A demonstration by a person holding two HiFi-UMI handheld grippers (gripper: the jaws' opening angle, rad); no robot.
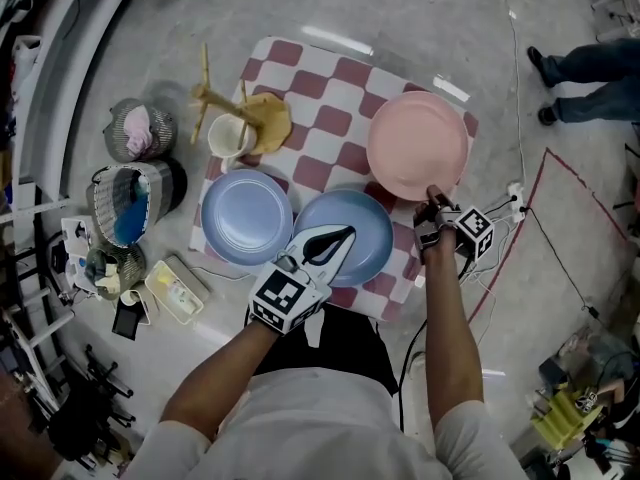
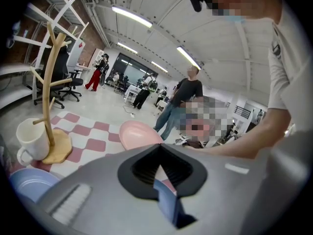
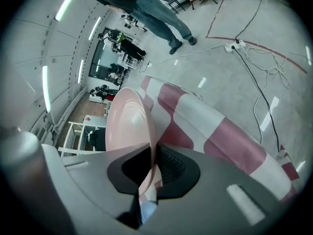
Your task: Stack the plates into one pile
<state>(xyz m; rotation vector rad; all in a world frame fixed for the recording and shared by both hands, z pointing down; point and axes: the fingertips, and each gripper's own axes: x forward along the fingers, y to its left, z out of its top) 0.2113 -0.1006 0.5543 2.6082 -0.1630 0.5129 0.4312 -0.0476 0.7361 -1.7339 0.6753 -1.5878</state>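
Observation:
On the red-and-white checked cloth (image 1: 335,98) lie three plates. The pink plate (image 1: 417,145) is at the right, and my right gripper (image 1: 432,203) is shut on its near rim; in the right gripper view that rim (image 3: 124,126) runs between the jaws (image 3: 151,160). One blue plate (image 1: 246,216) rests at the left of the cloth. A second blue plate (image 1: 365,243) lies in the middle, and my left gripper (image 1: 338,234) hovers over it, shut and holding nothing. The left gripper (image 2: 157,168) view shows the pink plate (image 2: 138,133) ahead.
A white mug (image 1: 230,136) and a wooden mug tree (image 1: 245,108) stand at the cloth's far left corner. Wire baskets (image 1: 138,128) and a yellow box (image 1: 175,290) sit on the floor at left. A power strip with cables (image 1: 515,200) lies at right. A person's legs (image 1: 590,78) are at far right.

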